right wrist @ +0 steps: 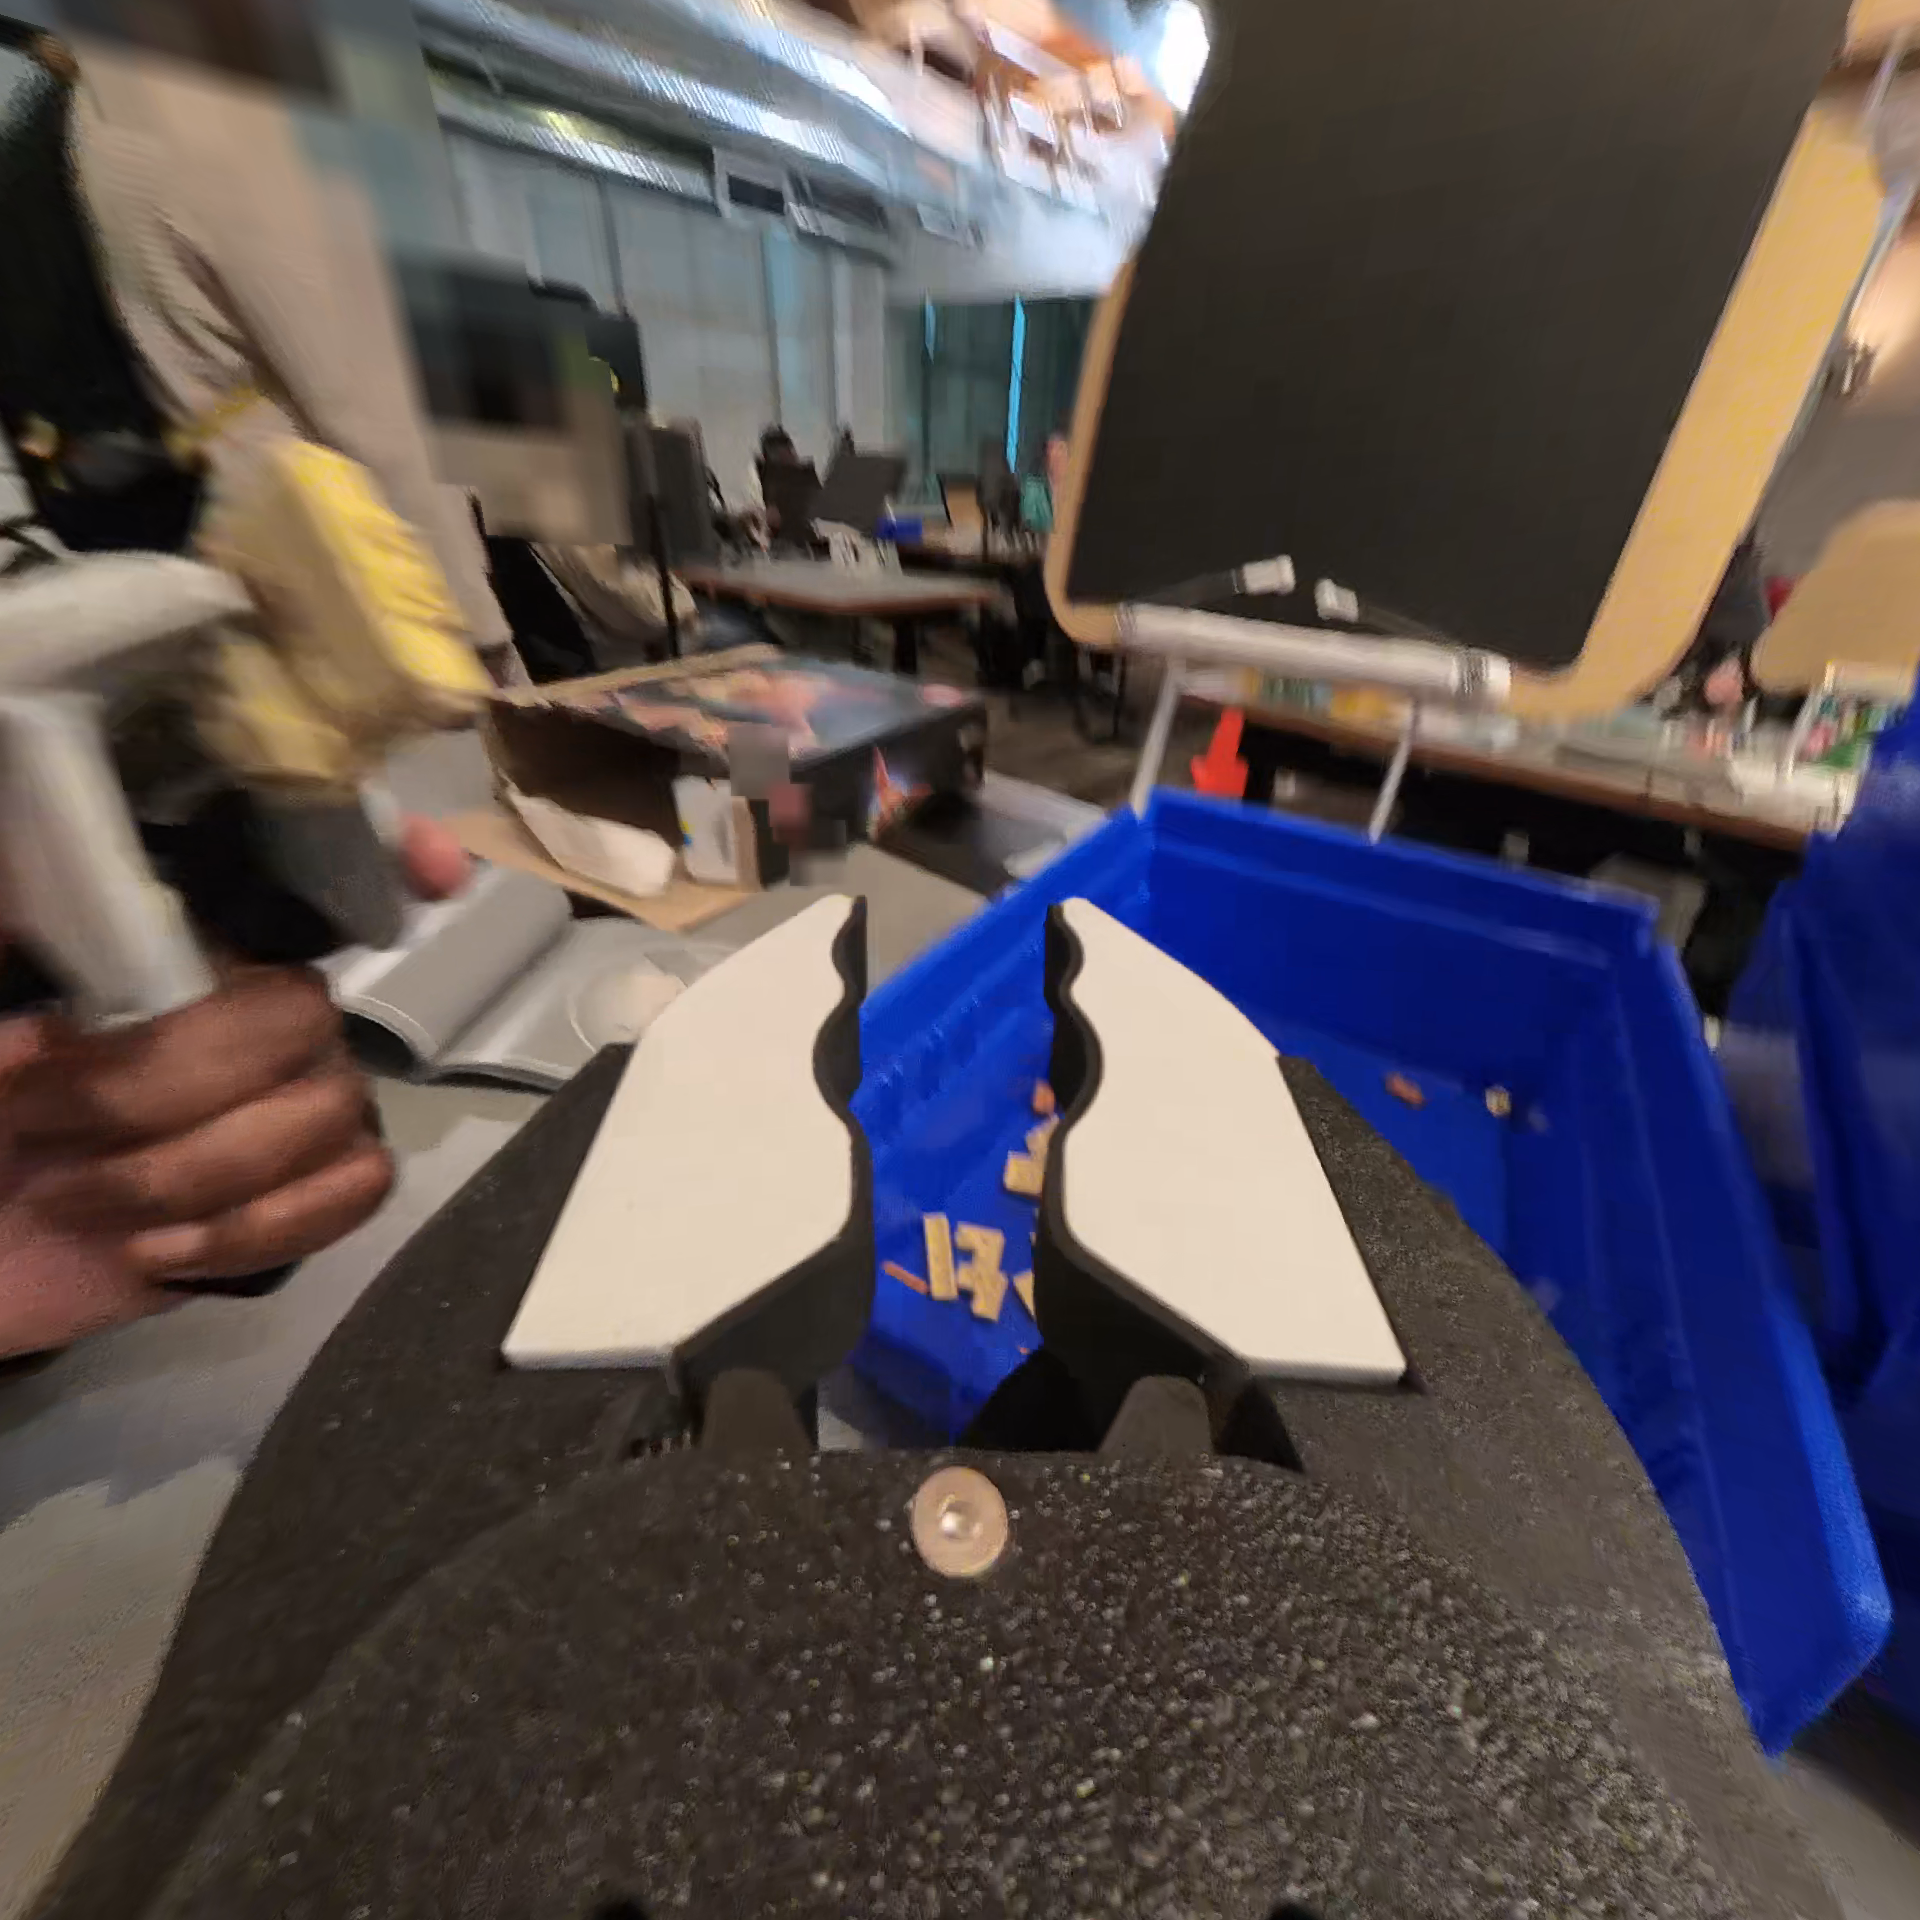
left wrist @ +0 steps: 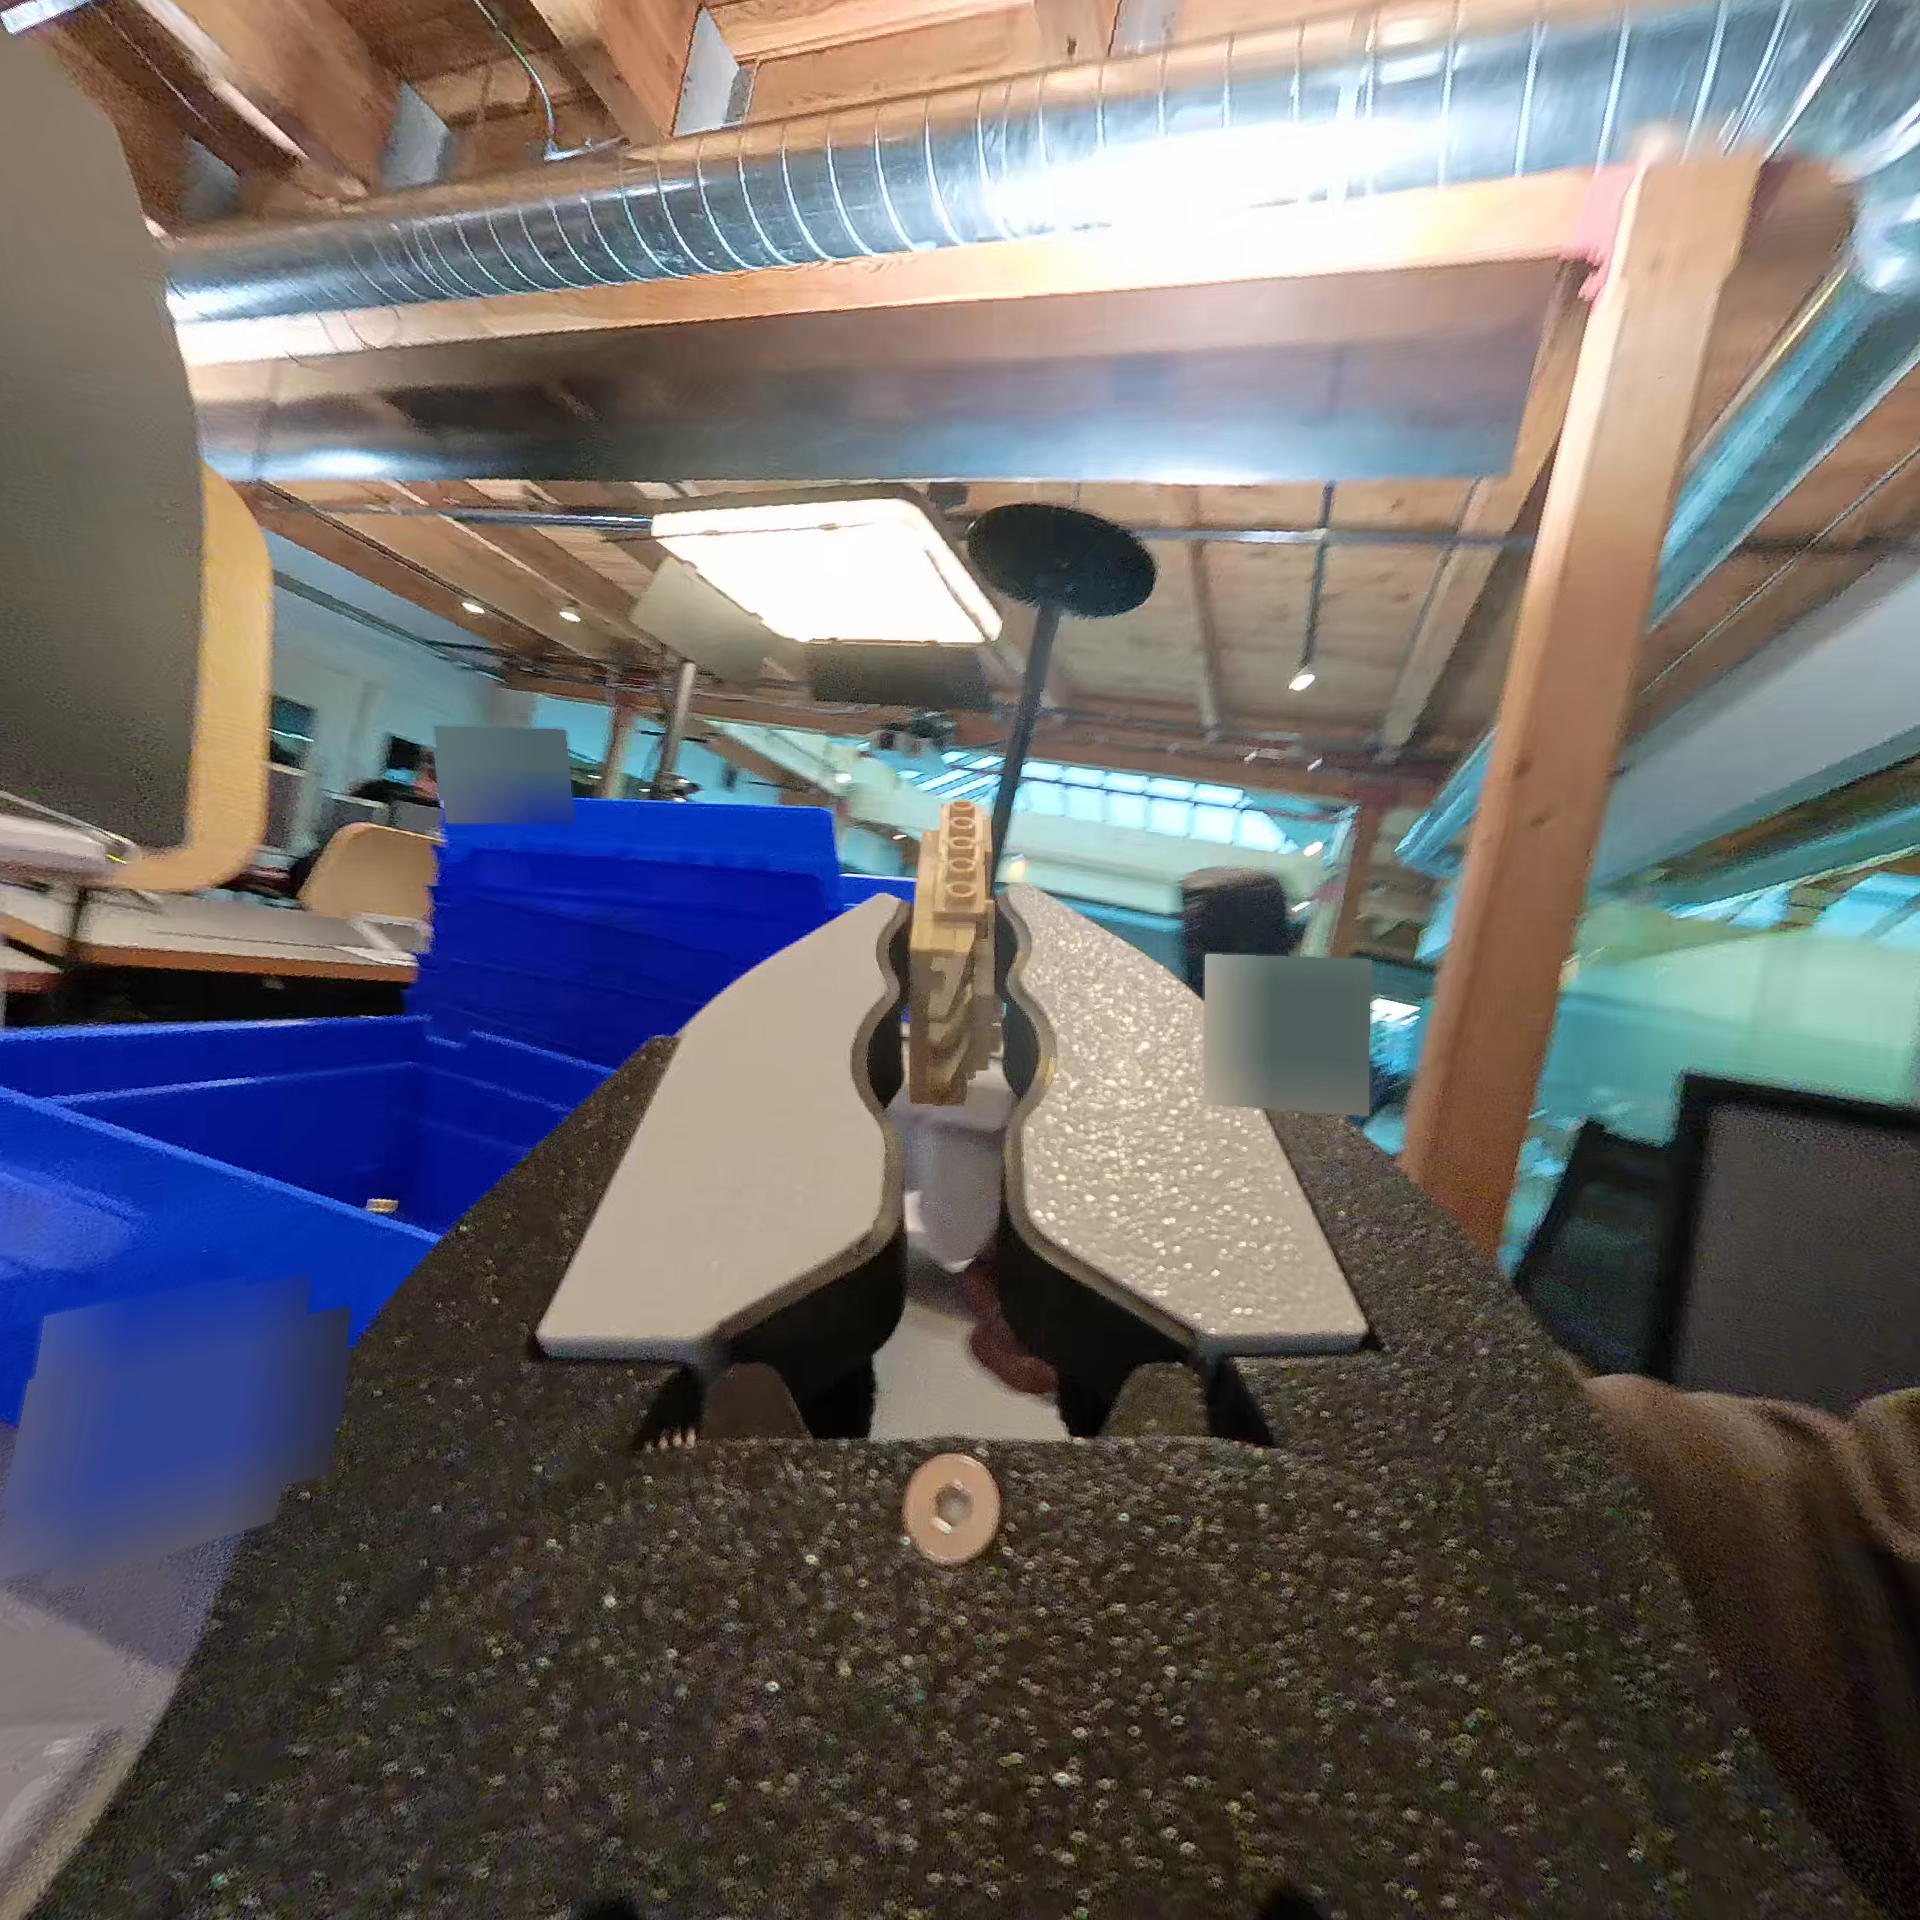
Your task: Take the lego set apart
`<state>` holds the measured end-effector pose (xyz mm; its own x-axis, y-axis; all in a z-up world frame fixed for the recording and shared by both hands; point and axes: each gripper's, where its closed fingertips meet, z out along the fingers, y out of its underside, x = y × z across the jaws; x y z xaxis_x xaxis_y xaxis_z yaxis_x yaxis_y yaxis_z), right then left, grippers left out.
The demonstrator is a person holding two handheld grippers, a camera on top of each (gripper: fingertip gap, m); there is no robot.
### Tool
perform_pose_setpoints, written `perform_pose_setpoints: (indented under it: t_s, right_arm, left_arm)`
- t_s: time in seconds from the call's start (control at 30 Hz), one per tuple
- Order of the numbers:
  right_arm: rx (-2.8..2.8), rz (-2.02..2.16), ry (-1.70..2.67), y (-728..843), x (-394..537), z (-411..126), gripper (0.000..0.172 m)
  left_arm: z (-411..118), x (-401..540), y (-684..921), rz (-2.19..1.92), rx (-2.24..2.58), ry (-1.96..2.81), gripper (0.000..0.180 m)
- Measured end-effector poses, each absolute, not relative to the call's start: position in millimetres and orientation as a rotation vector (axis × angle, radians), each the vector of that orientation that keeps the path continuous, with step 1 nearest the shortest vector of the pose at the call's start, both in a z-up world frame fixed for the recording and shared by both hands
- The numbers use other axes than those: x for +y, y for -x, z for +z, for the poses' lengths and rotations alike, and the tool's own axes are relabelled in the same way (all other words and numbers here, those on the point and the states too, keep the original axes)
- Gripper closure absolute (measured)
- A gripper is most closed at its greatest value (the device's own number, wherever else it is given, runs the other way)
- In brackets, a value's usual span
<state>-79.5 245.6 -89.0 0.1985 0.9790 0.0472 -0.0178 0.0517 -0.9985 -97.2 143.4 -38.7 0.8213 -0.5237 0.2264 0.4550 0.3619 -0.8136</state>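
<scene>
Left tool (left wrist: 951, 914) clamps a tan stack of studded bricks (left wrist: 951, 966) between both pads, beside blue bins (left wrist: 312, 1091). Right tool (right wrist: 956, 925) gapes bare above a blue bin (right wrist: 1455, 987) holding scattered tan pieces (right wrist: 966, 1262).

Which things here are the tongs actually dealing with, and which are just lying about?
In play:
- left tongs, shut on a tan stack of toy bricks
- right tongs, open and bare, over a blue bin
- small tan pieces on that bin's floor

Lying about:
- open grey booklet
- opened cardboard box
- further blue bins
- black-faced board
</scene>
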Motion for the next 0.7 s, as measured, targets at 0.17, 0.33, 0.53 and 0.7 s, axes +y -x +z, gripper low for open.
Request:
perform_pose_setpoints:
  t_s: [0.17, 0.33, 0.53, 0.7]
  right_arm:
    - [-1.083, 0.981, 0.936, 60.4, 192.3, -49.3, 0.146]
    - [-1.153, 0.927, 0.888, 67.8, 174.4, -56.5, 0.146]
    - [-1.167, 0.89, 0.865, 71.1, 168.9, -58.8, 0.147]
    - [-1.165, 0.834, 0.862, 72.2, 169.7, -60.0, 0.15]
  left_arm:
    - [-40.5, 144.6, 85.8, -0.384, 0.15, 1.054, 0.167]
    - [-47.3, 149.8, 79.5, -0.283, 0.168, 1.075, 0.167]
    - [-52.1, 153.0, 72.3, -0.257, 0.196, 1.091, 0.167]
    - [-55.9, 153.4, 60.7, -0.261, 0.254, 1.108, 0.167]
